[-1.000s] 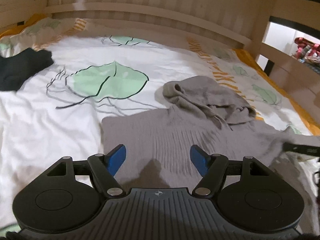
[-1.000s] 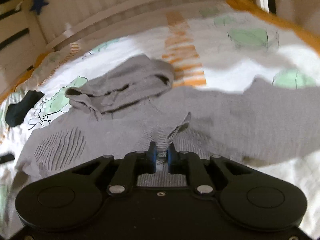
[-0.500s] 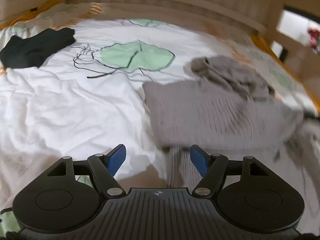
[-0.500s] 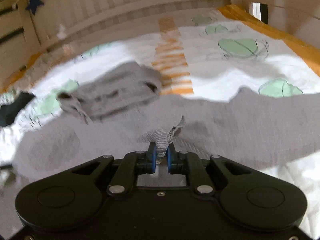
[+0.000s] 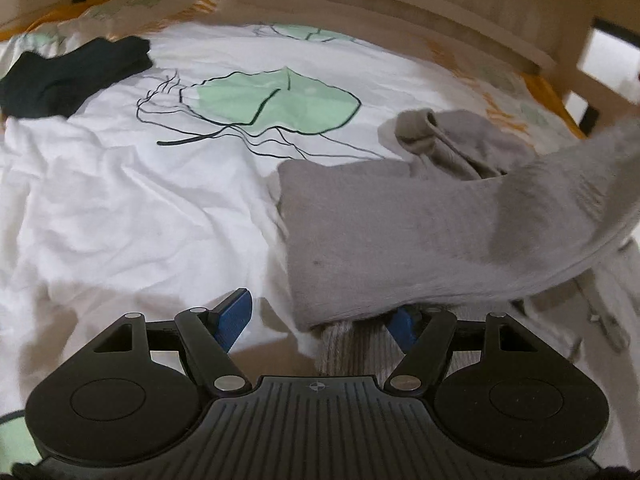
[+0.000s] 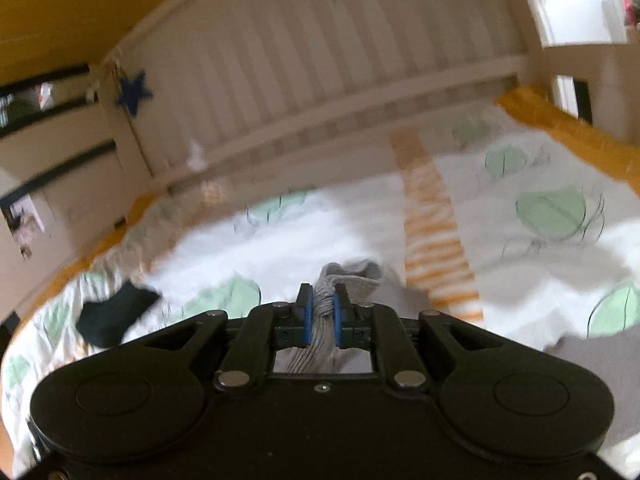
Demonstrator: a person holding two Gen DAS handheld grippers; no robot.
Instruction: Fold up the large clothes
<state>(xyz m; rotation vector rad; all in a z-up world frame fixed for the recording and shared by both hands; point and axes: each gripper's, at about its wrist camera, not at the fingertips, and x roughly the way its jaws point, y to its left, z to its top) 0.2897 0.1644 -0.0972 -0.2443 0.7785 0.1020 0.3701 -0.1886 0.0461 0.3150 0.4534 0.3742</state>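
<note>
A grey knit sweater lies on the white leaf-print duvet, its hood or collar bunched at the far side. Its right part rises off the bed toward the upper right of the left wrist view. My left gripper is open low over the sweater's near-left corner; ribbed hem lies between the fingers and the fold hides part of the right pad. In the blurred right wrist view, my right gripper is shut on a pinch of the sweater's ribbed hem, held up above the bed.
A black garment lies at the far left of the duvet, also visible as the black garment from the right wrist. A slatted wooden bed rail bounds the far side. An orange sheet edge runs along the right.
My right gripper has risen with the pinched hem, lifting the sweater's right part off the bed. My left gripper has sunk toward the sweater's near-left corner and stayed open.
</note>
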